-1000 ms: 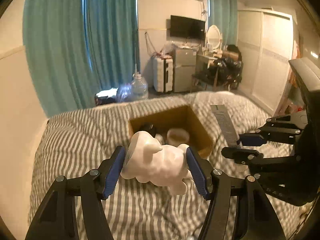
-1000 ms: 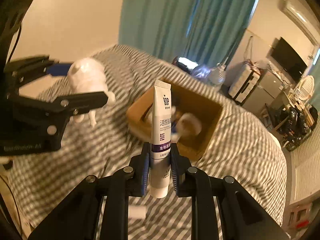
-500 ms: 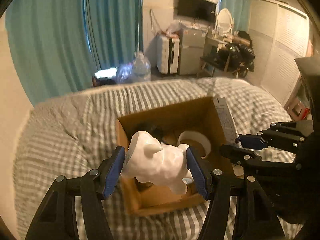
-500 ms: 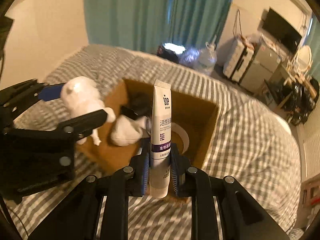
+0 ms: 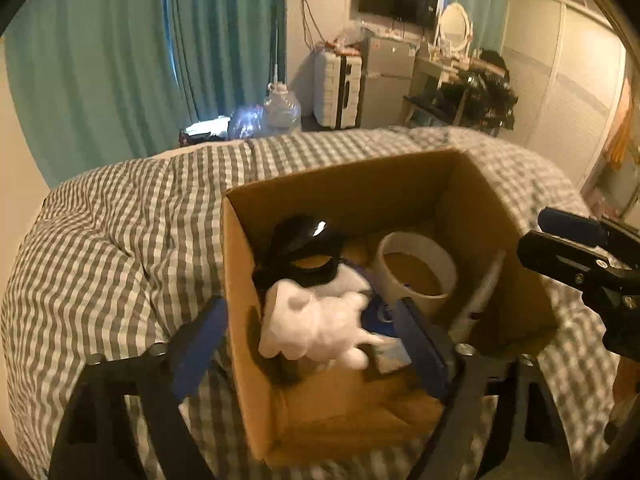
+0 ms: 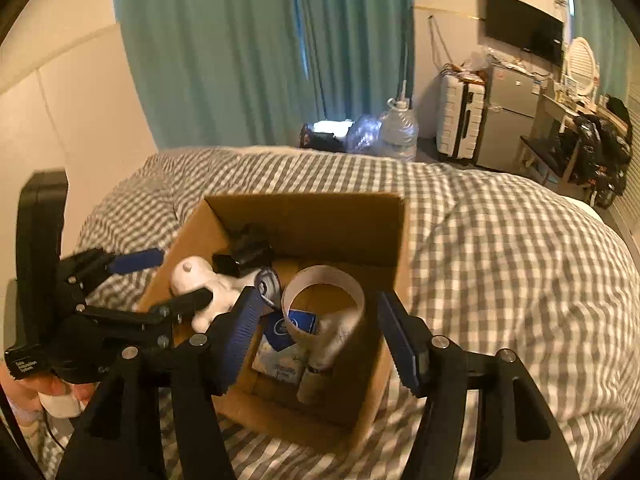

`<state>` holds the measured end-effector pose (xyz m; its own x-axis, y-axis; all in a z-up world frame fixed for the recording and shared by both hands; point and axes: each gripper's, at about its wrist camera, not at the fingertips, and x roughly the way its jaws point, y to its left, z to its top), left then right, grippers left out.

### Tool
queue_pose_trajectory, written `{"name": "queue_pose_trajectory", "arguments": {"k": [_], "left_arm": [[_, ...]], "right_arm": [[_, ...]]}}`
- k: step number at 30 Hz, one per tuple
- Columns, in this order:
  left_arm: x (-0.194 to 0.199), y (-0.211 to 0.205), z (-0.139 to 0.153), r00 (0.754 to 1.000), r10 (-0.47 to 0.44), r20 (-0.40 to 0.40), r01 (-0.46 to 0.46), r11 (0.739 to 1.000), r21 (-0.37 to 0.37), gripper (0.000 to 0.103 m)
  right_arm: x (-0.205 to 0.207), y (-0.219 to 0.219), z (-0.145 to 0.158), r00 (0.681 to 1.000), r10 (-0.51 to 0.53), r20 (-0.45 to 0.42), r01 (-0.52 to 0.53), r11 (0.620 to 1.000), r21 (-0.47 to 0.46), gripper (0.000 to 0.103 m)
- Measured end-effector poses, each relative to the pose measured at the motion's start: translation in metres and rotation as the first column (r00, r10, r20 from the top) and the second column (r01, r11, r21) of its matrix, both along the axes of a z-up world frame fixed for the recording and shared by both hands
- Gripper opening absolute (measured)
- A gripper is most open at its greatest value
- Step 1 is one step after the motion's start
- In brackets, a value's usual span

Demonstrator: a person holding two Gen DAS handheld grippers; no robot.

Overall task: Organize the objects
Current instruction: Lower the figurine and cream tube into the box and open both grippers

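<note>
An open cardboard box point(image 5: 240, 320) point(image 6: 396, 248) sits on the checked bed. Inside lie a white plush toy point(image 5: 316, 324) point(image 6: 200, 284), a black object point(image 5: 304, 248), a white tape roll point(image 5: 416, 268) point(image 6: 324, 304), a blue packet point(image 6: 292, 332) and a white toothpaste tube point(image 5: 480, 292) point(image 6: 328, 344) leaning at the right side. My left gripper point(image 5: 312, 344) point(image 6: 164, 276) is open above the box's near left part, with the toy loose between its fingers. My right gripper point(image 6: 320, 340) is open above the box's near edge, and its fingers point(image 5: 568, 224) show at the box's right.
The grey and white checked duvet point(image 5: 120, 240) point(image 6: 500, 260) covers the bed around the box. Beyond the bed stand teal curtains point(image 5: 160, 60), a water bottle point(image 5: 280, 108), a white suitcase point(image 5: 336, 88), a small fridge and a cluttered desk.
Both grippers moved over the box and opened. The plush toy dropped from the left gripper into the box, and the toothpaste tube left the right gripper and now lies inside.
</note>
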<state>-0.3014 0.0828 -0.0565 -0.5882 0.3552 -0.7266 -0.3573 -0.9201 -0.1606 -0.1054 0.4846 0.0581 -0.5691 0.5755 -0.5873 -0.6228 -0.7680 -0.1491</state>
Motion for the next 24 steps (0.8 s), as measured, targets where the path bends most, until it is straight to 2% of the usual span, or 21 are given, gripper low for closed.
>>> {"name": "queue_pose_trajectory", "arguments": {"k": [4,6,8,13,16,21,24], "left_arm": [[0.023,-0.002,0.019,1.0,0.007,-0.008,-0.007,1.0,-0.008,0.092],[0.035,-0.006,0.029,1.0,0.001,0.002,-0.001,1.0,-0.008,0.092],[0.051,-0.013,0.042,1.0,0.005,-0.017,-0.005,1.0,-0.004,0.093],[0.089,-0.03,0.064,0.996,0.048,-0.07,-0.051,0.998,-0.033,0.095],[0.112,-0.042,0.07,0.995,0.071,-0.068,-0.073,0.997,-0.031,0.095],[0.15,-0.058,0.063,0.993,0.098,-0.071,-0.102,0.994,-0.045,0.096],[0.174,-0.063,0.055,0.991,0.114,-0.07,-0.119,0.991,-0.067,0.096]], "right_arm": [[0.03,-0.022,0.016,0.998,-0.016,-0.065,0.018,0.999,0.032,0.074],[0.049,-0.044,0.022,0.994,-0.055,-0.096,0.061,0.997,0.056,0.078],[0.065,-0.062,0.024,0.992,-0.077,-0.1,0.083,0.995,0.06,0.078],[0.088,-0.101,0.026,0.994,-0.079,-0.072,0.085,0.993,0.078,0.078],[0.099,-0.121,0.026,0.996,-0.062,-0.063,0.069,0.992,0.103,0.078],[0.113,-0.151,0.022,0.999,-0.045,-0.008,0.046,0.987,0.156,0.079],[0.124,-0.166,0.009,0.998,-0.031,0.048,0.021,0.982,0.19,0.079]]}}
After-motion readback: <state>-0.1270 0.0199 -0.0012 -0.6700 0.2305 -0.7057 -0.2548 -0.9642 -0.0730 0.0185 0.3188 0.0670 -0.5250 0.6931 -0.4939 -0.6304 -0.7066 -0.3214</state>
